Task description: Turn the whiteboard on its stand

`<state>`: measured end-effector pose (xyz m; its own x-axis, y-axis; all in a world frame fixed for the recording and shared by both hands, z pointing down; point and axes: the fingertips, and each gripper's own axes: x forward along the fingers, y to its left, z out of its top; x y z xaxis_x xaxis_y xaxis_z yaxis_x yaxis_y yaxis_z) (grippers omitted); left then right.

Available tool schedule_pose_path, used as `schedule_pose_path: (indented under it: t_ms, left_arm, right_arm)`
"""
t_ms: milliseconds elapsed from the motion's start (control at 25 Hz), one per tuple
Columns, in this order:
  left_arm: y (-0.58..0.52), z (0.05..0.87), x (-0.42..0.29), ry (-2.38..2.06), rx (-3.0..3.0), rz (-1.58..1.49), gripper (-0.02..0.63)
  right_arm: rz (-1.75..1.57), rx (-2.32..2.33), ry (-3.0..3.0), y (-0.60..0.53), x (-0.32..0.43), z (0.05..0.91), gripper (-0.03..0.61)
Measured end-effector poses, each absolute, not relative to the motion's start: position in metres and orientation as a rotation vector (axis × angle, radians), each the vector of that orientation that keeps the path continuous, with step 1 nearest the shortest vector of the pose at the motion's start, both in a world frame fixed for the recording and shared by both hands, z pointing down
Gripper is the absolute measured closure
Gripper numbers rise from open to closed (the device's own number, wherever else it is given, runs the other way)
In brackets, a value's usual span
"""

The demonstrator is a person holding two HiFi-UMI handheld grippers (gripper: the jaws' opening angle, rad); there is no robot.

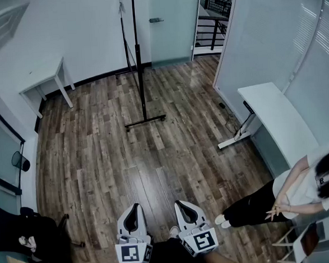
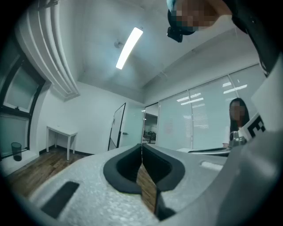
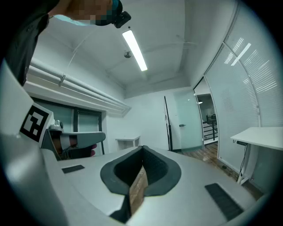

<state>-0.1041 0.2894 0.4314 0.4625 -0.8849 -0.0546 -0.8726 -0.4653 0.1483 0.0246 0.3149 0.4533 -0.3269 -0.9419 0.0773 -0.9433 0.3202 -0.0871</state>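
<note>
The whiteboard (image 1: 137, 57) stands edge-on at the far side of the room, a thin dark upright on a black floor stand (image 1: 145, 122). It also shows as a dark-framed panel (image 2: 117, 126) in the left gripper view and as a thin dark post (image 3: 167, 128) in the right gripper view. My left gripper (image 1: 135, 206) and right gripper (image 1: 181, 203) are side by side at the bottom of the head view, well short of the board. The jaws of each gripper (image 2: 142, 145) (image 3: 142, 148) meet at the tips with nothing between them.
A small white table (image 1: 43, 80) stands against the back left wall. A white desk (image 1: 279, 120) lines the glass wall on the right, with a person (image 1: 292, 195) seated below it. A glass door (image 1: 171, 21) is behind the board. Dark bags (image 1: 26, 236) lie at lower left.
</note>
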Motion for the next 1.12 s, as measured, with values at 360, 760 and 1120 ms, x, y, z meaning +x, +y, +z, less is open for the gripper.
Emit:
schedule_pose_path:
  t_ms: [360,760,1120]
  left_arm:
    - [0.299,0.435,-0.082,-1.576,2.584,-0.186,0.595]
    - [0.319,0.436,-0.063,-1.644,2.557,-0.168,0.595]
    - [0.31,0.443,-0.05,-1.659,2.526,-0.17,0.595]
  right_arm:
    - [0.192,1.806,-2.558,0.327,0.048,0.456,0.567]
    - [0.181,1.762,-2.647,0.339,0.068,0.452,0.566]
    - [0.173,1.717,-2.656,0.323,0.079,0.458,0.566]
